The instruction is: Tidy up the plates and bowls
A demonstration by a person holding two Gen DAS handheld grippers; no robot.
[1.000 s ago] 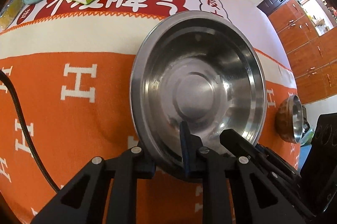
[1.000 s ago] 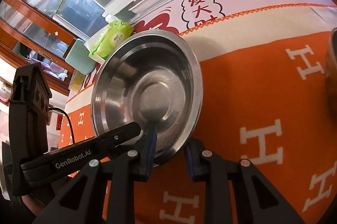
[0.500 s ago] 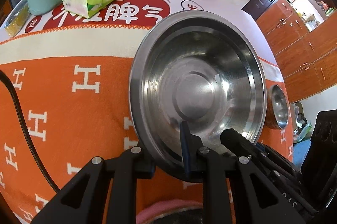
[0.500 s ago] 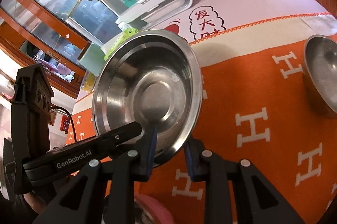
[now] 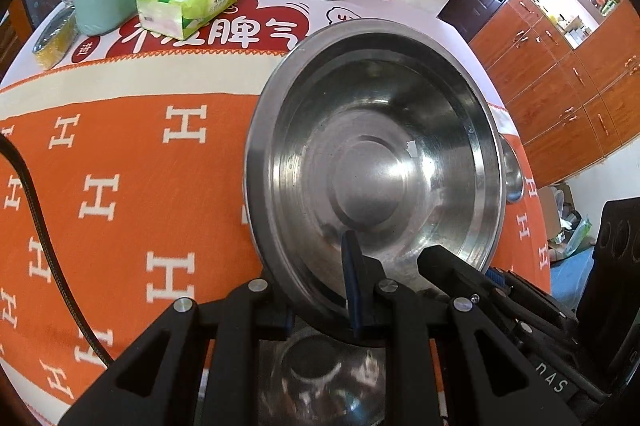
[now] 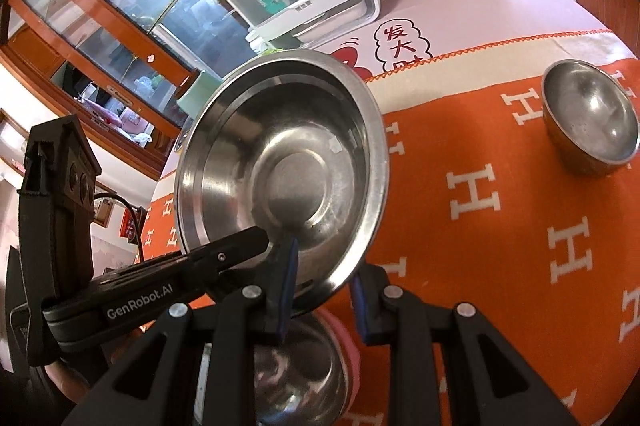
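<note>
I'm carrying the steel plate (image 5: 372, 165) with both grippers; left gripper (image 5: 320, 298) is pinching its near rim, jaws nearly closed, one blue pad inside the dish and the other finger under the lip; right gripper (image 6: 324, 286) is clamping the same rim just beside it, also narrow, one pad inside and one outside. The plate is hanging clear above the orange cloth (image 5: 132, 185), tilted with its hollow facing the cameras. Directly below my fingers a second steel dish (image 6: 296, 378) is lying on something pink (only partly visible, blurred, so I can't tell what kind of dish). A small steel bowl (image 6: 592, 117) is sitting well apart on the cloth to the right.

Step in hand, as I'm judging it: transport for stacking. The next move is calling for levelling the plate, centring it over its target and lowering both hands together before loosening; uneven release is risking a slide off thin rims.

Pose: both grippers are pointing steeply down, side by side, left steeper.
</note>
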